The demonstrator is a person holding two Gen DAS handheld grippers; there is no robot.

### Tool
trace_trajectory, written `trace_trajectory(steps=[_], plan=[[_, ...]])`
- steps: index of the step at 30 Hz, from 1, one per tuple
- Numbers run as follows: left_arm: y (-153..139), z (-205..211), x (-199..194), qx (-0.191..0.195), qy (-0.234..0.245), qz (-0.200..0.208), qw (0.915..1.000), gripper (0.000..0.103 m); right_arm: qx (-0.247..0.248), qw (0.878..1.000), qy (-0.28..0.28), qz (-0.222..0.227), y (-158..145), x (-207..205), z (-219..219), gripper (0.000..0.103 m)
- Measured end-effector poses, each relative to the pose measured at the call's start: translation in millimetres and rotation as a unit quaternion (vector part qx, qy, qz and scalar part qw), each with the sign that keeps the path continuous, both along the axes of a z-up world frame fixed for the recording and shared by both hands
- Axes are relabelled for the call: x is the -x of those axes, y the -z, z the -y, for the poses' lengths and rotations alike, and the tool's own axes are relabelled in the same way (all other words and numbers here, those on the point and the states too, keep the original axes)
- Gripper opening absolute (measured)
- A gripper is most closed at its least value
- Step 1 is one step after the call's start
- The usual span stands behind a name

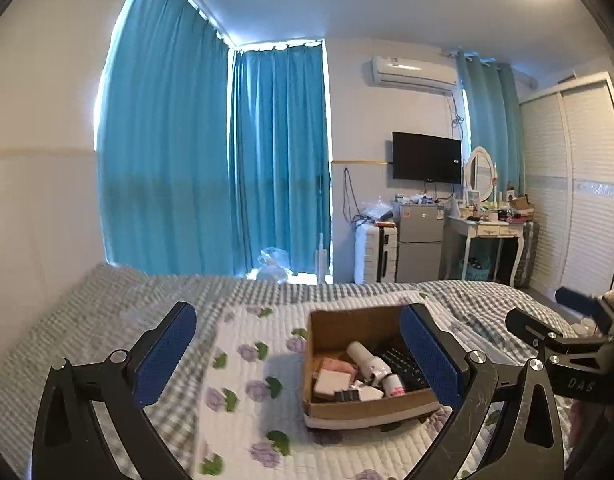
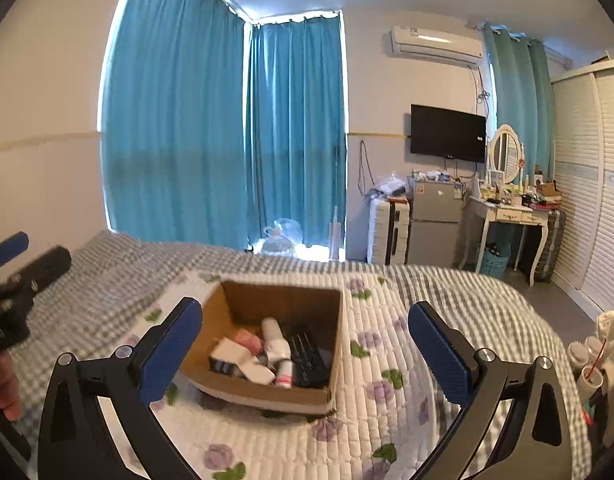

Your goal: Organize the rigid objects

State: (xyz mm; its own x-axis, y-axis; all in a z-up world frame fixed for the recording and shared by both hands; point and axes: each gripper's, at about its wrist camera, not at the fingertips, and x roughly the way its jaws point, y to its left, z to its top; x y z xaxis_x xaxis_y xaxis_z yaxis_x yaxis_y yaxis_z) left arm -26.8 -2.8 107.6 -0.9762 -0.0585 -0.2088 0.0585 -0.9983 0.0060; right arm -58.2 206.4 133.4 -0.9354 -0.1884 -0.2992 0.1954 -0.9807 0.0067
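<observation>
Blue pads on both tools: left gripper (image 1: 299, 354) and right gripper (image 2: 305, 350) both spread as wide as they go, nothing between the pads, nothing held. Each hovers short of the cardboard box (image 2: 243, 394), which sits on the floral quilt (image 2: 387, 344) mid-bed

Step in hand, by my reading: reaching in to start sorting. Advice: work one item at a time; take the white bottle (image 2: 275, 342) first, since it lies on top, pinching across its body; keep the other tool at the box wall to steady it on the soft bedding, which will give under pressure

Count, near to far:
- grippers: two
- box: one
- inside: one white bottle, one black remote (image 2: 307, 354), one pink item (image 2: 247, 338), a few white and dark small packs, overlapping, number unclear
- beyond the bed: one fridge (image 2: 435, 220), one wall TV (image 2: 448, 133)
</observation>
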Motion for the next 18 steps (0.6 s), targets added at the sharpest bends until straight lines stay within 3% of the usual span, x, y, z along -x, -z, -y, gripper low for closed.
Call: trace_trajectory(steps=[3,7,13,18], plan=[[31,-6,2,0.012,0.01,0.005,0.9999,0.103,0.024,1.0,0.017,-0.006,30,3,-10,0.103],[63,-12,4,0.032,0.006,0.034,0.9989,0.103,0.008,0.999,0.037,-0.009,59,3,-16,0.103],[72,-11,3,0.018,0.001,0.04,0.9991,0.103,0.018,0.999,0.04,0.01,72,11,-18,0.103],[70,-7,-2,0.002,0.004,0.036,0.9993,0.103,-0.005,0.999,0.037,0.006,83,10,-8,0.103]])
